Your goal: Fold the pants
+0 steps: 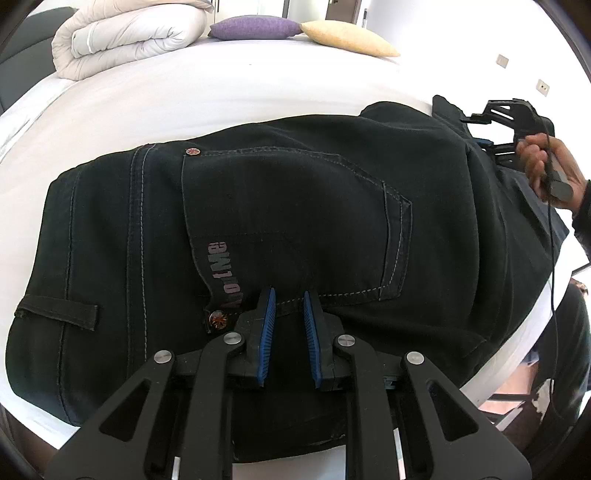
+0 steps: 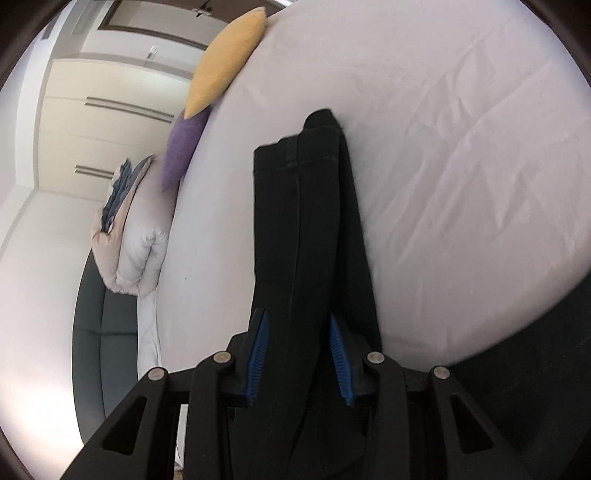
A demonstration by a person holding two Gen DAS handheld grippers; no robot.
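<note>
Black jeans (image 1: 277,206) lie on the white bed (image 1: 184,96), seat side up, with a stitched back pocket (image 1: 295,221) showing. My left gripper (image 1: 289,299) is shut on the waistband edge just below that pocket, with dark cloth between its blue pads. At the far right a hand (image 1: 543,166) holds the other gripper at the leg end. In the right wrist view, my right gripper (image 2: 297,332) is shut on the doubled trouser legs (image 2: 306,221). They run away from it over the sheet to the hems (image 2: 314,140).
A rolled duvet (image 1: 129,37), a purple cushion (image 1: 255,26) and a yellow cushion (image 1: 347,37) lie at the far end of the bed. The bed's near edge curves past at lower right (image 1: 517,332), with floor beyond. A cable (image 1: 552,258) hangs from the hand.
</note>
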